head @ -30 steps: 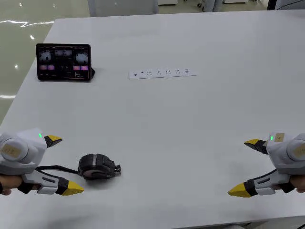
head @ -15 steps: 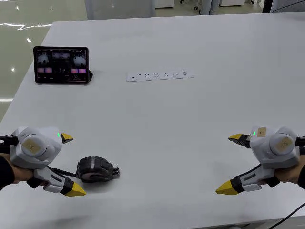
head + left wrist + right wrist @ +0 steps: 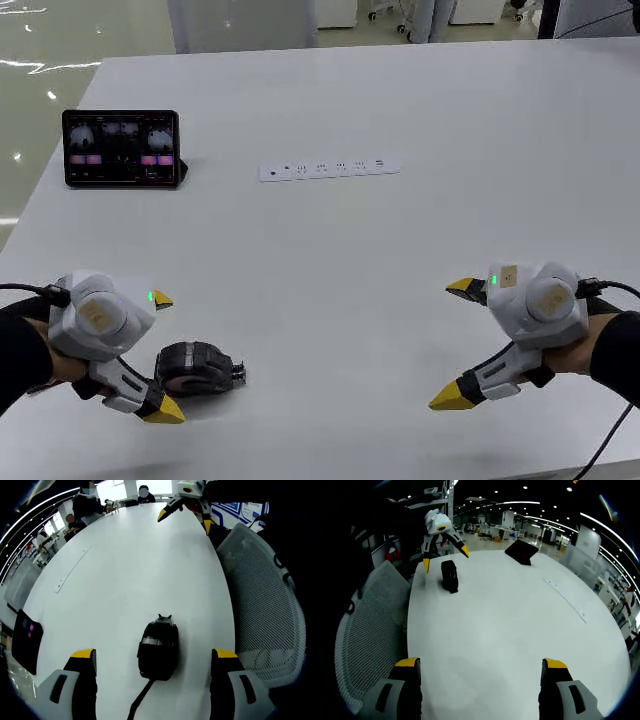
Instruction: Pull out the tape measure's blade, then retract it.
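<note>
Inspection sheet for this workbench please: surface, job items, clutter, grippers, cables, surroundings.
Surface: white table, no marks seen.
Job's things: tape measure lying on the table between the left gripper's jaws, untouched, blade not pulled out, black strap trailing toward the person.
Clutter: tablet propped up far left with its screen lit; power strip flat mid-table.
Grippers: left gripper open around the tape measure; right gripper open over bare table.
Cables: black cable off the right gripper; another at the left.
Surroundings: mesh chair at the near edge; glossy floor; people beyond the far end.
</note>
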Tool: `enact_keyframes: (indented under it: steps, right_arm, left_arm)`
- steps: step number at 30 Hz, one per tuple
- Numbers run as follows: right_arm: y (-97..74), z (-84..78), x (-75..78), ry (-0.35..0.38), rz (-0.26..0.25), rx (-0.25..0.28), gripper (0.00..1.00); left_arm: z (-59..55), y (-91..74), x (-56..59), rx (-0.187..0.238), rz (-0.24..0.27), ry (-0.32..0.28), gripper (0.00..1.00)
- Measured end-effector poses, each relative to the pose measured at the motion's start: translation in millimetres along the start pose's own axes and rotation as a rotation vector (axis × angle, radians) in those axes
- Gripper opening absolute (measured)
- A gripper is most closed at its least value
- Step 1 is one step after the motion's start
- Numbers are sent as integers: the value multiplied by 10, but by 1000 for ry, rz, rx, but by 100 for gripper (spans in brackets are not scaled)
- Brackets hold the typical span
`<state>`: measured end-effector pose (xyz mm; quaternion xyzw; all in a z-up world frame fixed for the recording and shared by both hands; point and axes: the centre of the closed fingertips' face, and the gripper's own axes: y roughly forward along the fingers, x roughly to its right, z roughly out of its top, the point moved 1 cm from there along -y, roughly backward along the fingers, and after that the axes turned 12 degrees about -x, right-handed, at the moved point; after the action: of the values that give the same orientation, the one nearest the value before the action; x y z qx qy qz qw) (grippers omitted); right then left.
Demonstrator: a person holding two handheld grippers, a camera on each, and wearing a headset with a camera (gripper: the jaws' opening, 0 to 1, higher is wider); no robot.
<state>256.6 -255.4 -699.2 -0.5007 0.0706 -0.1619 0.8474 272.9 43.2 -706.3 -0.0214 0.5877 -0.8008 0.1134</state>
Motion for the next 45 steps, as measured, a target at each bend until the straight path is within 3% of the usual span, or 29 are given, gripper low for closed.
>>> enact_keyframes:
  steps: [6, 10, 15, 21, 24, 26, 27, 28, 29, 33, 45]
  right_arm:
    - [68, 81, -16, -16, 6, 5, 99]
    - [156, 148, 15, -10, 7, 20, 99]
    - [244, 236, -17, -31, 21, 32, 99]
    - [367, 342, -47, -47, 44, 34, 99]
    - [412, 396, -51, -58, 46, 41, 99]
    - [450, 410, -55, -53, 56, 38, 99]
    - [468, 407, -61, -55, 62, 33, 99]
    - [492, 402, -70, -64, 67, 27, 99]
    - [501, 402, -80, -70, 70, 23, 99]
    - [541, 402, -113, -85, 81, 12, 99]
    - [765, 624, -237, -69, 113, 60, 99]
  left_arm:
    - [29, 56, 17, -7, -13, 36, 89]
    - [70, 121, 37, -16, -20, 79, 75]
    - [114, 190, 68, -27, -42, 86, 69]
    - [84, 211, 94, -53, -54, 74, 58]
    - [77, 206, 132, -65, -69, 72, 49]
    - [85, 219, 107, -60, -46, 96, 39]
    - [94, 222, 31, -57, 2, 125, 35]
    - [72, 242, 3, -70, 18, 127, 29]
    - [66, 246, 41, -72, -12, 106, 30]
    - [72, 255, 43, -76, -21, 100, 29]
    - [50, 267, 56, -45, -1, 103, 29]
